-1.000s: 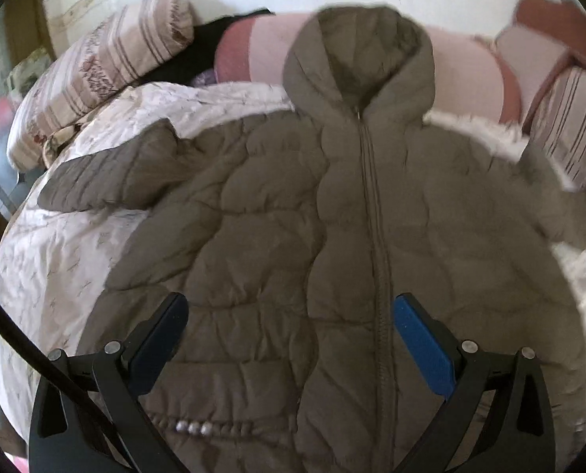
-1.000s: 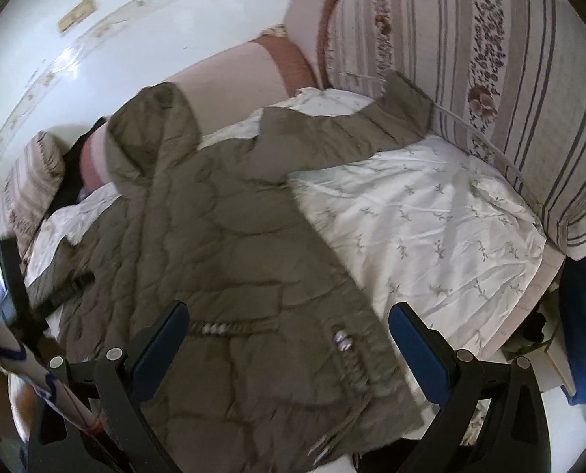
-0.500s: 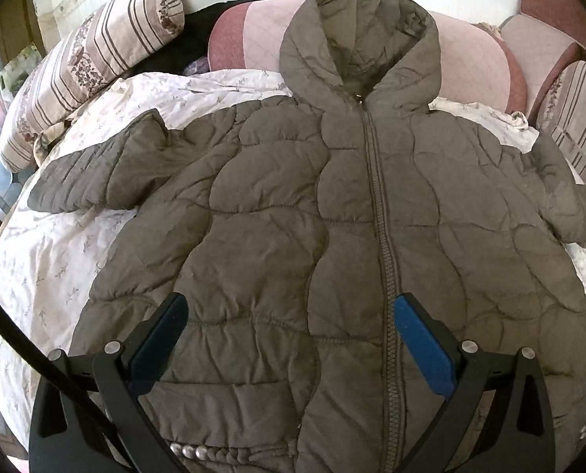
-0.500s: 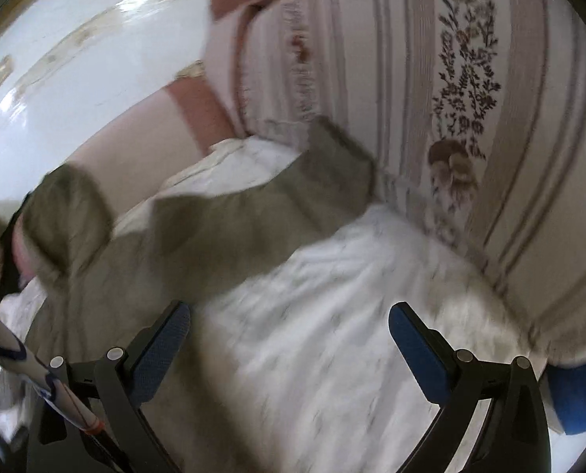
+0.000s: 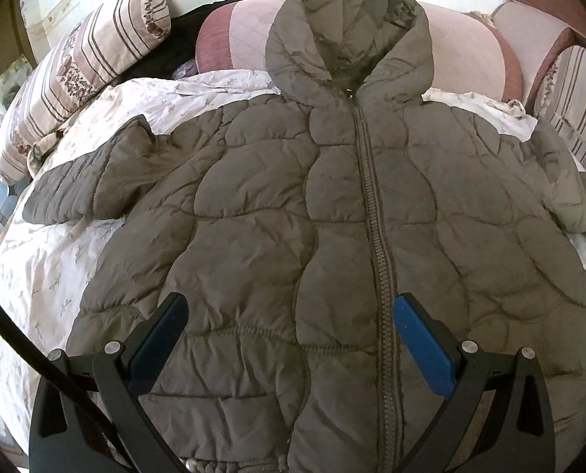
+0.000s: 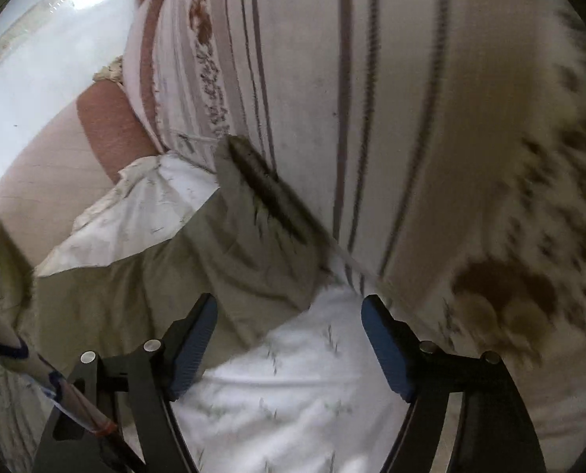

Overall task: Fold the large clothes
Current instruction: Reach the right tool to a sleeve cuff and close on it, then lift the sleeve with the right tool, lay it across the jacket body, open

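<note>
An olive quilted hooded jacket [image 5: 293, 205] lies flat, zipped, front up on a white floral bedspread [image 5: 36, 276], hood toward the wall and both sleeves spread out. My left gripper [image 5: 291, 331] hovers open over the jacket's lower front, nothing between its blue pads. In the right wrist view the jacket's sleeve [image 6: 230, 252] ends against a striped cushion [image 6: 372, 98]. My right gripper [image 6: 289, 335] is just short of the sleeve's cuff, its jaws closing, with only bedspread [image 6: 293, 394] and the sleeve's lower edge between them and no pad touching cloth.
Striped floral cushions stand at the left [image 5: 76, 71] and right [image 5: 577, 106] of the bed. A pink bolster [image 5: 462, 39] lies behind the hood, with dark clothes [image 5: 182, 39] beside it. A black cable [image 5: 36, 362] crosses the left wrist view's lower left.
The right gripper swept right along the bed from the jacket's hem to the sleeve end by the striped cushion, and its jaws narrowed. The left gripper barely moved.
</note>
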A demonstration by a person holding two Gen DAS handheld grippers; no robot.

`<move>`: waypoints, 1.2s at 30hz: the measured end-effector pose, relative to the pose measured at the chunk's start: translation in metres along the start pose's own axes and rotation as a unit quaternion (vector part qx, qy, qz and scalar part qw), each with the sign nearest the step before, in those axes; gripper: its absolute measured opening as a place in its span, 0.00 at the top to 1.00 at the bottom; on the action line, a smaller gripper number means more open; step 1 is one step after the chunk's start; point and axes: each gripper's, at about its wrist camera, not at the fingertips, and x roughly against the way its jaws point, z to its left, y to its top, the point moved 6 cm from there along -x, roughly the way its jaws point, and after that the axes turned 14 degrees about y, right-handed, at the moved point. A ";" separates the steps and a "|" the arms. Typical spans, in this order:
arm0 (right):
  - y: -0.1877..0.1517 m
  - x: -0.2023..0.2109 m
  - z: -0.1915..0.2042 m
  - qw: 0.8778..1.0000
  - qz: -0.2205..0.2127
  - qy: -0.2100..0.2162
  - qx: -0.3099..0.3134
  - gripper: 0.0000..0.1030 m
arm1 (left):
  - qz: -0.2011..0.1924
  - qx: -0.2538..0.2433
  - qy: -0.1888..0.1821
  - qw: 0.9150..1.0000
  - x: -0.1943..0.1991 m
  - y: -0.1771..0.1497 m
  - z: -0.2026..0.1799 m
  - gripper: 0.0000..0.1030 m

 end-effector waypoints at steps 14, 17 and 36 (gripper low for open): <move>0.011 0.017 -0.003 0.999 -0.033 0.018 -0.015 0.84 | 0.000 -0.003 0.003 1.000 -0.003 -0.001 -0.003 0.00; 0.016 0.050 0.005 0.998 -0.054 0.032 -0.016 0.84 | -0.011 -0.002 0.005 1.000 0.004 -0.001 -0.001 0.00; 0.005 0.235 0.173 0.977 -0.108 0.171 0.071 0.85 | -0.043 0.062 0.021 0.997 0.026 0.012 0.049 0.00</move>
